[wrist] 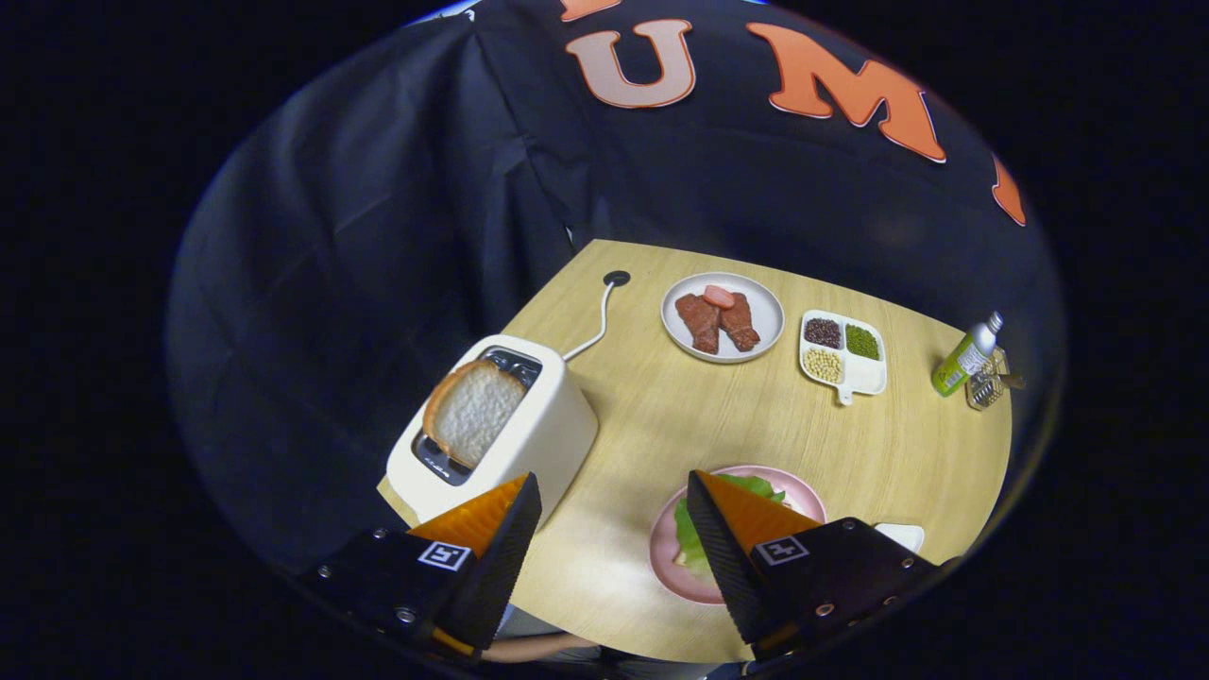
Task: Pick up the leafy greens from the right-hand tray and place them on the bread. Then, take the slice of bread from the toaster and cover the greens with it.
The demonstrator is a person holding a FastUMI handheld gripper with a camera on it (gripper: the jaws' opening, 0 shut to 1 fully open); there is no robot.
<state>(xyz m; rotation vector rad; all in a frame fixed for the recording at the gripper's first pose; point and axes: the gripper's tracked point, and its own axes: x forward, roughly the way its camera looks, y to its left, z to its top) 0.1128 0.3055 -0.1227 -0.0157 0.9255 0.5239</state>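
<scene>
While the gripper (614, 529) hangs spread and empty over the table's (661, 416) near edge, greens (691, 548) already plated, the bread slice (472, 408) stands in the toaster (538, 439) at the left edge: light, soft, crushable; pinch its crust top.

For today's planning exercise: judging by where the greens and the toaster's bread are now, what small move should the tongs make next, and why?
Probably swing the open, empty tongs toward the toaster and line up on the bread slice standing out of its slot. The leafy greens already lie on the pink plate, so the covering slice seems to be what remains.
</scene>
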